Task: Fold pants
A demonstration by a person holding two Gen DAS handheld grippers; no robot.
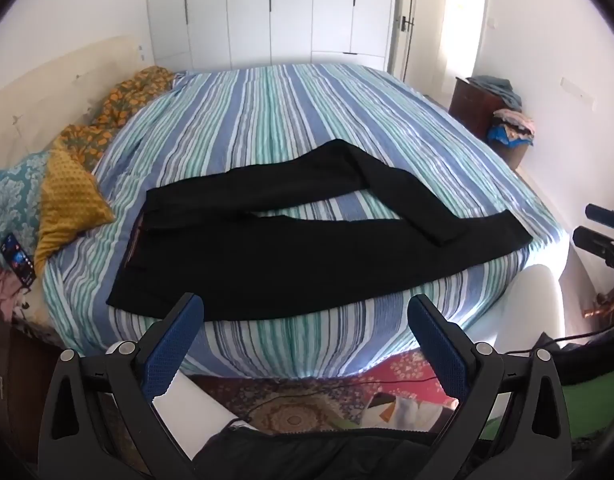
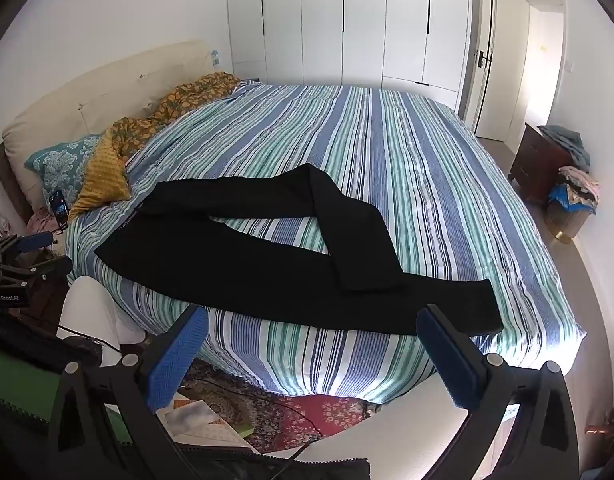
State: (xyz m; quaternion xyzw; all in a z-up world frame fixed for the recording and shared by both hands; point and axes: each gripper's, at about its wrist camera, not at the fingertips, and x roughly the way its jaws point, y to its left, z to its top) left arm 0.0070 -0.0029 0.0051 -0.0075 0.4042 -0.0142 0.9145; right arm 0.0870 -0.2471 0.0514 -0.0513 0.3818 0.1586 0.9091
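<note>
Black pants [image 1: 267, 248] lie flat on the striped bed [image 1: 291, 120], waistband to the left. The near leg runs straight to the right. The far leg bends and its hem crosses over the near leg. They also show in the right wrist view [image 2: 267, 256]. My left gripper [image 1: 305, 324] is open and empty, held off the bed's near edge, in front of the waist end. My right gripper [image 2: 311, 340] is open and empty, held off the near edge in front of the leg hems. The right gripper also shows in the left wrist view [image 1: 599, 232], and the left gripper in the right wrist view [image 2: 31, 256].
Pillows [image 1: 67, 200] and a floral blanket [image 1: 127, 100] lie at the headboard on the left, with a phone [image 1: 17, 260] beside them. A patterned rug [image 1: 307, 400] with papers and cables covers the floor below. A dresser [image 2: 539, 164] and laundry basket [image 2: 571, 208] stand at the right wall.
</note>
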